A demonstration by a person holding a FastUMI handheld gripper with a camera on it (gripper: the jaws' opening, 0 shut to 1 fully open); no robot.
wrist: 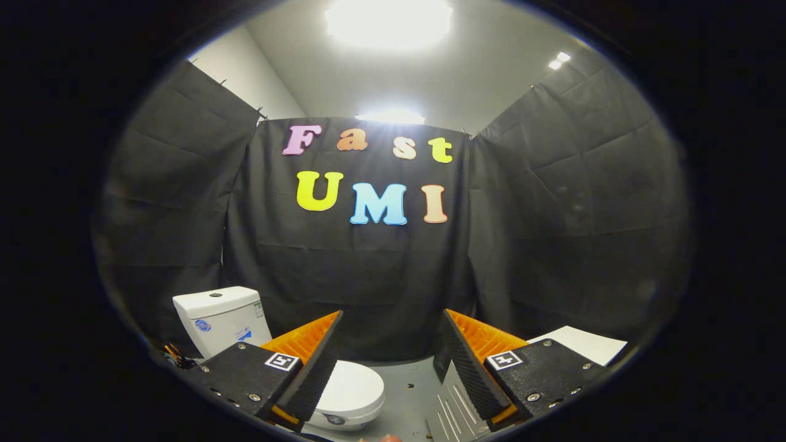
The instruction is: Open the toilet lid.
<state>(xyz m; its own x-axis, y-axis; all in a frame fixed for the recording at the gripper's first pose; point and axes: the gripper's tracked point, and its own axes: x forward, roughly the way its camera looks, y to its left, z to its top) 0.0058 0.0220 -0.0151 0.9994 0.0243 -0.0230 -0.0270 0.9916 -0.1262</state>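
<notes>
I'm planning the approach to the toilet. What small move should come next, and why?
Probably lower the hand-held gripper and shift it toward the left finger's side, toward the front edge of the toilet lid. The fingers stand wide apart with nothing between them, and the lid lies shut on the bowl, partly behind the left finger, in front of the tank.

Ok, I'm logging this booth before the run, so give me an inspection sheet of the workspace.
Surface: grey floor, small dark specks.
Job's things: toilet lid down, shut; white tank behind it.
Clutter: white sheet beyond the right finger; ribbed grey panel near it.
Claw: claw open, fingers apart, touching nothing; lid just ahead of the left finger.
Cables: thin wires beside the tank's base.
Surroundings: black cloth wall, ceiling lights.
</notes>
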